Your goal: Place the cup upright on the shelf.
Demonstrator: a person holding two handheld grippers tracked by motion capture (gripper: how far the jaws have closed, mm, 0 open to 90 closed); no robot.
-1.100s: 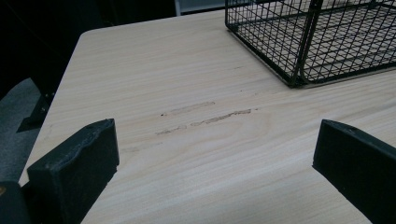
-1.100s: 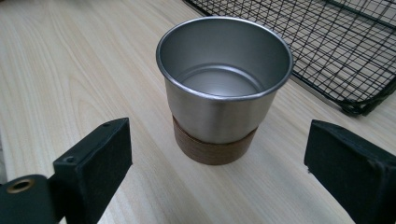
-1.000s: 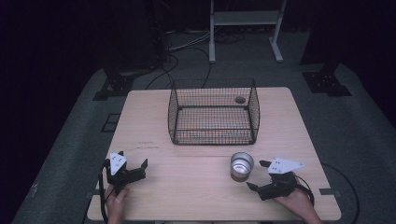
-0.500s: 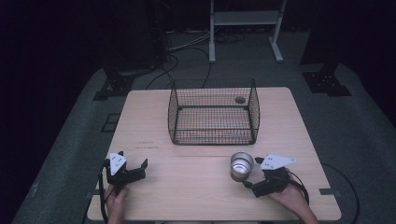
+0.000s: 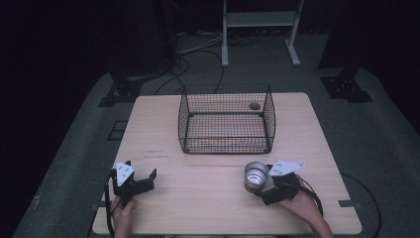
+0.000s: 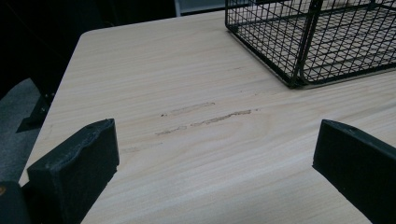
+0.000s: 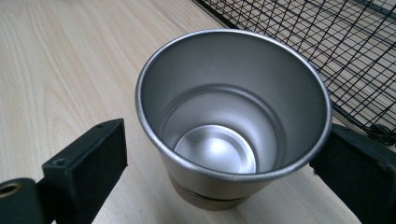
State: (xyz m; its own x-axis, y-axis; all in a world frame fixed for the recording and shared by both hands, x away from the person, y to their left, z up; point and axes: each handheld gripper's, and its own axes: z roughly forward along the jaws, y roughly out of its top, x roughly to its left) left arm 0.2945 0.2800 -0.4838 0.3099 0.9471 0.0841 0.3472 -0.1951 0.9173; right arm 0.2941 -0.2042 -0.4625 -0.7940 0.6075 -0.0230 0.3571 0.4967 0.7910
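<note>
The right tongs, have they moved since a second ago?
Yes. The right tongs slid left toward the steel cup, which now stands between their open jaws.

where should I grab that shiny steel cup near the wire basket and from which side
Grip the upright, empty silver metal cup across its side wall just below the rim, coming in level from the person's side, as the right tongs already straddle it with open jaws. It flares toward the top, so a low grip could slip. The black wire basket blocks the far side.
</note>
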